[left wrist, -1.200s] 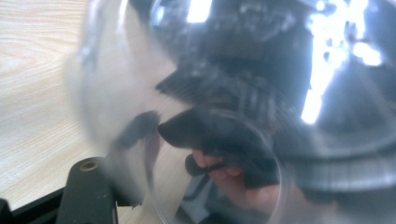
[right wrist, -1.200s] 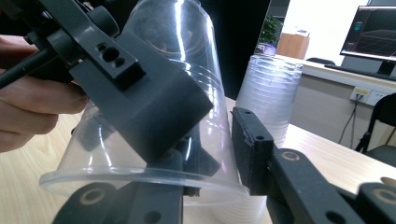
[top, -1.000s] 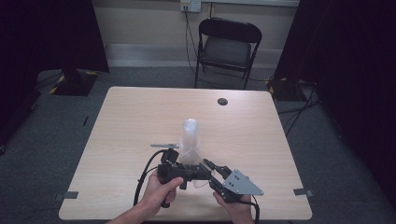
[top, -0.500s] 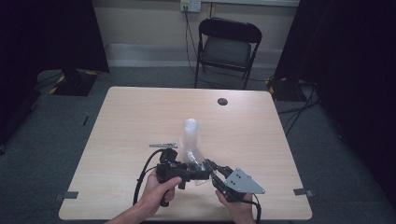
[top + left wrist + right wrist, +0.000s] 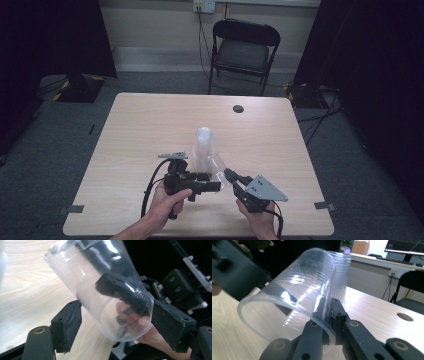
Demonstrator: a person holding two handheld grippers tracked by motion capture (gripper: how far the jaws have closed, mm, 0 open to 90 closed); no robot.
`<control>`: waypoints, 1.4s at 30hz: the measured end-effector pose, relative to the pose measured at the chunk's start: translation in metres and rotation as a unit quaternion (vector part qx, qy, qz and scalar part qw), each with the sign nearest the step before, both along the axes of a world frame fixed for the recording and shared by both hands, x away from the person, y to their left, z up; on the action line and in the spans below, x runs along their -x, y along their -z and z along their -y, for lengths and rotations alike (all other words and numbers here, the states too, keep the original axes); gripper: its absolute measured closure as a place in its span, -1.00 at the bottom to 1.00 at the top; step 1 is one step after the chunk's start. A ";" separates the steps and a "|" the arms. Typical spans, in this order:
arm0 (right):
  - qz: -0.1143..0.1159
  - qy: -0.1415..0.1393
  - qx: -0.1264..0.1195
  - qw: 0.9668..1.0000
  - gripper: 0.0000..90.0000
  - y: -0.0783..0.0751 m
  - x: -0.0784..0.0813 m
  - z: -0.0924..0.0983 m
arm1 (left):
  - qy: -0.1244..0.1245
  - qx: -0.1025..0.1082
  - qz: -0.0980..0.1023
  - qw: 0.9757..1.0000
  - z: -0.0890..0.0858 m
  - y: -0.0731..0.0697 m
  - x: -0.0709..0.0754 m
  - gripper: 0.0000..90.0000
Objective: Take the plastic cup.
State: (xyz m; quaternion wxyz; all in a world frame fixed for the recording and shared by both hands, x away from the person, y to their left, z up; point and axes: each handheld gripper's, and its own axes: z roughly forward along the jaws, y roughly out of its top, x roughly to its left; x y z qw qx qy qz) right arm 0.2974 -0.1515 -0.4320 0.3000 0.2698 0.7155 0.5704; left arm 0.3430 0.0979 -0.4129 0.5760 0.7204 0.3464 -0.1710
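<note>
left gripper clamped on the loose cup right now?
No. In the left gripper view the left gripper's pads stand apart from the clear cup; the right gripper pinches its rim.

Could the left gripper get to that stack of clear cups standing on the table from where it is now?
Probably yes: the cup stack stands just beyond the left gripper, whose open jaws flank only the tilted cup.

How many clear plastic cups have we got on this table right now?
2 distinct: one cup tilted between the grippers, its rim pinched by the right gripper; one upside-down stack standing behind it mid-table. The stack looks like several nested cups; I can't count them.
</note>
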 end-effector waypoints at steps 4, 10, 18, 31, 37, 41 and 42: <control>-0.018 0.010 -0.005 1.000 0.97 -0.002 -0.004 0.007 | 0.010 -0.013 0.016 1.000 0.002 0.000 0.002 -0.47; -0.042 0.014 -0.009 0.999 1.00 -0.005 -0.008 0.017 | 0.009 -0.038 0.044 0.998 0.003 0.001 0.003 -0.51; -0.094 0.008 -0.020 0.995 1.00 -0.008 -0.014 0.027 | -0.012 -0.083 0.085 0.993 0.000 0.003 0.003 -0.44; -0.176 -0.013 -0.020 0.984 1.00 -0.011 -0.026 0.041 | -0.045 -0.118 0.144 0.981 -0.005 0.010 -0.001 -0.39; -0.205 -0.028 -0.010 0.978 1.00 -0.012 -0.029 0.043 | -0.030 -0.159 0.187 0.969 -0.003 0.011 0.001 -0.35; -0.231 -0.039 -0.002 0.972 1.00 -0.011 -0.031 0.042 | -0.002 -0.182 0.199 0.963 -0.001 0.011 0.003 -0.40; -0.242 -0.046 0.001 0.969 1.00 -0.010 -0.032 0.042 | 0.008 -0.185 0.207 0.961 0.000 0.012 0.004 -0.40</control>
